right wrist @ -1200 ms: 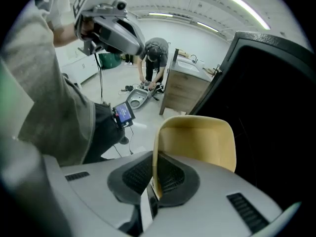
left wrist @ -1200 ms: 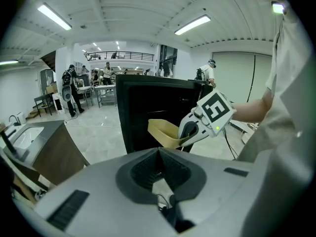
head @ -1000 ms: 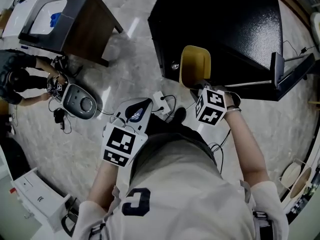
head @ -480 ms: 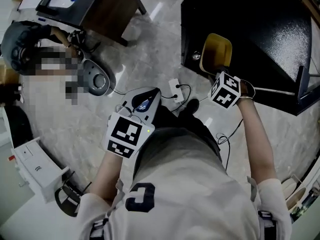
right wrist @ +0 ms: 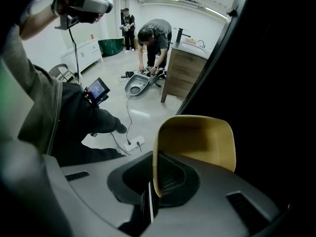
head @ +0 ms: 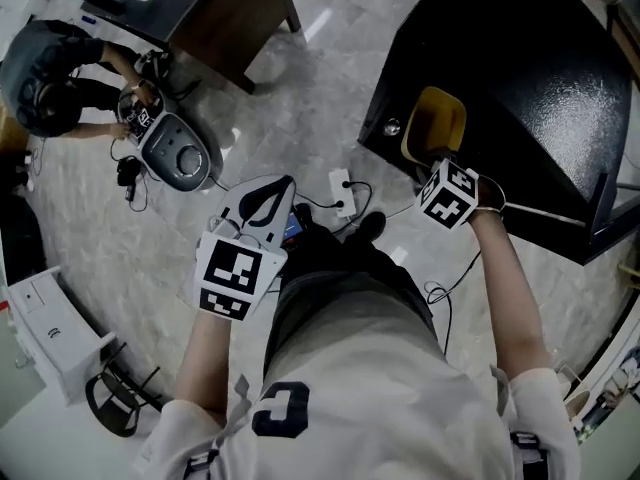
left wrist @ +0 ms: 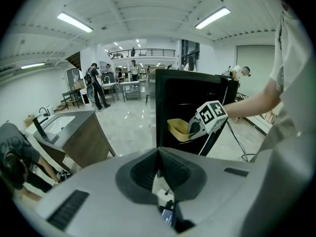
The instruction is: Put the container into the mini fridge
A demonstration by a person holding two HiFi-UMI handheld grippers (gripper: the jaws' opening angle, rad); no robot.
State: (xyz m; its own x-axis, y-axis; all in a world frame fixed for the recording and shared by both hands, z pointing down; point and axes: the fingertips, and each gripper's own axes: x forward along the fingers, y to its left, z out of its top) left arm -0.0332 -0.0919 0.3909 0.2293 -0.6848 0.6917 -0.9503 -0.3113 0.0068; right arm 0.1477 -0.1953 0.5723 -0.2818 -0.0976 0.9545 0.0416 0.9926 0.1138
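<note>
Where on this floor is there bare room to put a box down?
Bare floor lies between the cabinet and the fridge, and between the grey device and the white box. It is crowded at the feet, round the power strip, and round the crouching person.

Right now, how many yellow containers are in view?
1: the yellow container, clamped by its rim in the right tongs at the front of the black fridge. More may hide inside it.
</note>
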